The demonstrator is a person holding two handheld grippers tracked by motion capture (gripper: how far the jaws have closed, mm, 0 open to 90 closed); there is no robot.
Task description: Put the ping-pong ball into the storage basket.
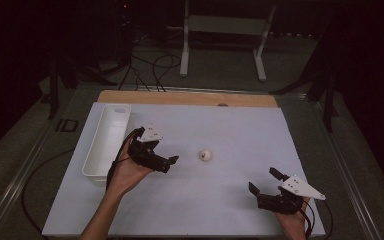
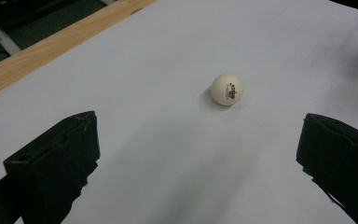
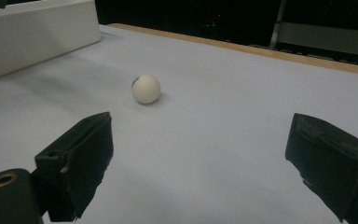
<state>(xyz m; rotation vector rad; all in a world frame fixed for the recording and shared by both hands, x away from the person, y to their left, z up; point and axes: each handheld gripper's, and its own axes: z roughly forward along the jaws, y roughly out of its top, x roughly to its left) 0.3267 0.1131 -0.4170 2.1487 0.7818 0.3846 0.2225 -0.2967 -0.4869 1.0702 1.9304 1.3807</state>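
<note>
A small white ball [image 1: 206, 155] with a printed mark lies alone on the white table sheet [image 1: 220, 205]. My left gripper [image 1: 163, 153] is open just left of it, its jaws pointing toward the ball. In the left gripper view the ball [image 2: 227, 89] sits ahead of the wide-apart jaws, slightly right of centre, with the left gripper [image 2: 199, 126] holding nothing. My right gripper [image 1: 264, 180] is open near the front right of the sheet, well short of the ball. In the right gripper view the ball [image 3: 146, 88] lies ahead and to the left of the empty right gripper [image 3: 200, 125].
A long white tray [image 1: 91, 156] lies along the sheet's left side, close behind my left hand; its wall shows as the tray [image 3: 37, 35] in the right gripper view. A wooden strip [image 1: 180, 97] borders the far edge. A white stand [image 1: 222, 30] and cables sit on the floor beyond.
</note>
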